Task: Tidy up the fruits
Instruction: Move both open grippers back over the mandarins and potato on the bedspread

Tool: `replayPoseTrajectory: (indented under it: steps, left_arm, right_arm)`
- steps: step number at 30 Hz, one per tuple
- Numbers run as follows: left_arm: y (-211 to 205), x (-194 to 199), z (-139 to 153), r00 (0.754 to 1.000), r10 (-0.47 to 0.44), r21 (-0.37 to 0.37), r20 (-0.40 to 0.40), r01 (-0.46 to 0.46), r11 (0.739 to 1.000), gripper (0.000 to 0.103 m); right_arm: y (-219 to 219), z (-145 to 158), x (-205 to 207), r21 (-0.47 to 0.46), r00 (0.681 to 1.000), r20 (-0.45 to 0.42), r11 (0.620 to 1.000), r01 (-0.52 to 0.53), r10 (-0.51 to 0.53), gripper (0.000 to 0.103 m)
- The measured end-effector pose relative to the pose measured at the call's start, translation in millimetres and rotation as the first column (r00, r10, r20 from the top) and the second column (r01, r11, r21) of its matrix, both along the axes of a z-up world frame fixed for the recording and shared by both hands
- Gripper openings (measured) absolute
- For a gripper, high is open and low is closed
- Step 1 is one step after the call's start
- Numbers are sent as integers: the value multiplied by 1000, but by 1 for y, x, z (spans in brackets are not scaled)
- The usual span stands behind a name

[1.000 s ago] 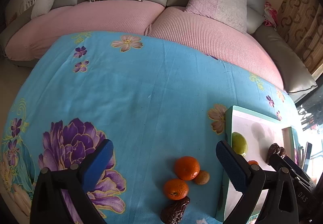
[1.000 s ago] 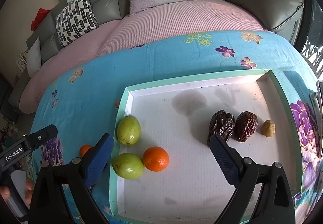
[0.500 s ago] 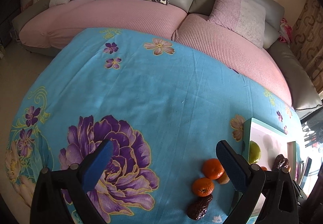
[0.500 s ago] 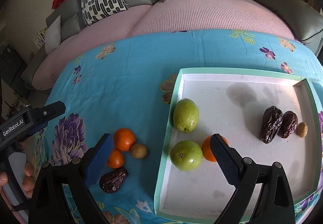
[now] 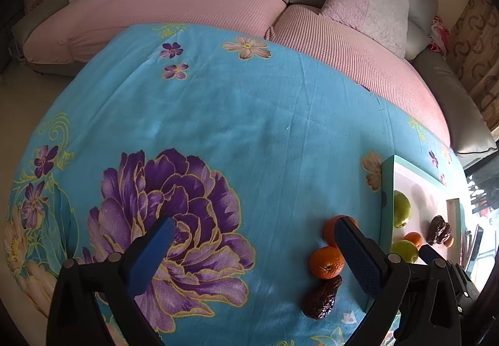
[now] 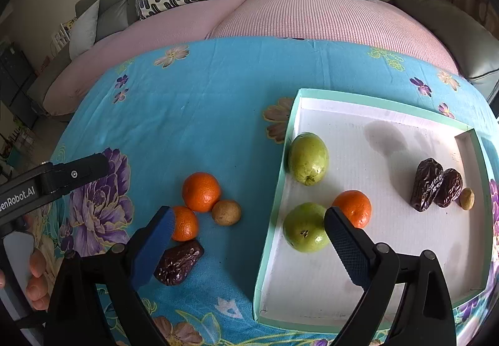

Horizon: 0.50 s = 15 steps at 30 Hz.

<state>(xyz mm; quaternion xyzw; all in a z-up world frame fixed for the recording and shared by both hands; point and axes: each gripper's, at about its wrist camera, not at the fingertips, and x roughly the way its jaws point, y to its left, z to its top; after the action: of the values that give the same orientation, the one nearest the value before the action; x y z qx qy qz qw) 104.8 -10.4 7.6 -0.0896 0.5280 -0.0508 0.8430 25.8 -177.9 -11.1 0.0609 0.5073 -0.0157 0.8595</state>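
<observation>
Sitting on the blue flowery cloth (image 6: pixel 193 115), just left of the tray (image 6: pixel 288 140), are four loose fruits: a big orange (image 6: pixel 201 191), a small orange (image 6: pixel 185 223), a little brown fruit (image 6: pixel 226 212) and a wrinkly dark date (image 6: pixel 179 261). The right gripper (image 6: pixel 248 223) hangs over them with its fingers spread wide, holding nothing. The left gripper (image 5: pixel 254 237) is spread wide and empty too. Each orange looks round, light and a bit squishy, so I would hold it gently across its fat middle. That date looks soft and sticky.
</observation>
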Motion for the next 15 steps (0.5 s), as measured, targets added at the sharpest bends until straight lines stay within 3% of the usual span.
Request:
replayPoseTrajectory:
  steps: [6,12,15]
  left_arm:
    - [-11,-5,-19,999,-27,7,-47,28,1000,101]
    - [-31,-7,-30,994,-79,-7,-77,79,997,91]
    - [-41,-8,-34,990,-110,-29,-93,108,994,81]
  right_arm:
    - [-19,-7,-12,40,999,-24,998,42,-41,96]
    - [-35,-4,-20,34,997,-28,997,76,-75,96]
    - [-42,-2,-22,28,996,-22,995,91,-91,96]
